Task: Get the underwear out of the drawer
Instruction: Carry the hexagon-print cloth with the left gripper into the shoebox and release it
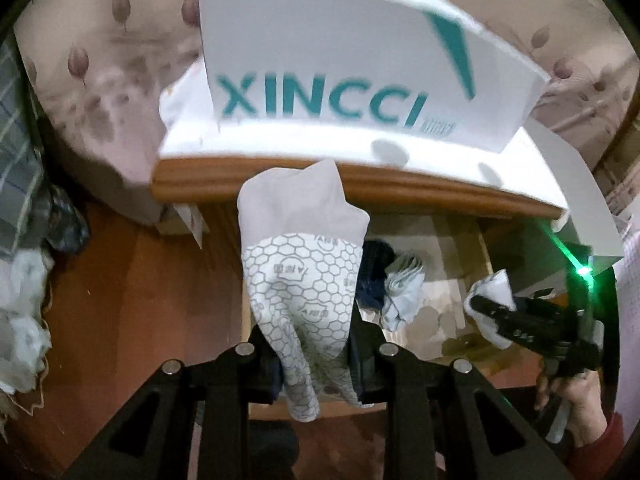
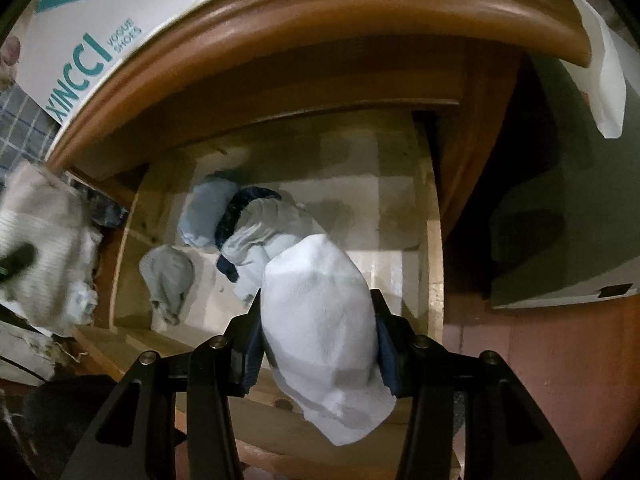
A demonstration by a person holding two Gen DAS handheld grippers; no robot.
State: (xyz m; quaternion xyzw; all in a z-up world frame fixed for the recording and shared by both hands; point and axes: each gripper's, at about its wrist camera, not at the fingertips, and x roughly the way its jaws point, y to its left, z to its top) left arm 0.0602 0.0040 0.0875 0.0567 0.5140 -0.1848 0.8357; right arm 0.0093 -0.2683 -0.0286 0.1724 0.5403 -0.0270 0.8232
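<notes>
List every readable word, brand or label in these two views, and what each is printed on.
"XINCCI": teal letters on the white shoe box on the wooden cabinet top.
"VOGUE SHOES": small print beside that name, right wrist view.
Badge marks on the honeycomb-print garment: too blurred to read.

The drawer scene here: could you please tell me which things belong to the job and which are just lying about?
Job:
- open drawer
- honeycomb-print garment in the left tool
- white garment in the right tool
- grey-blue bundle and small grey piece inside the drawer

Lying about:
- XINCCI shoebox
- crumpled cloth on the floor
</notes>
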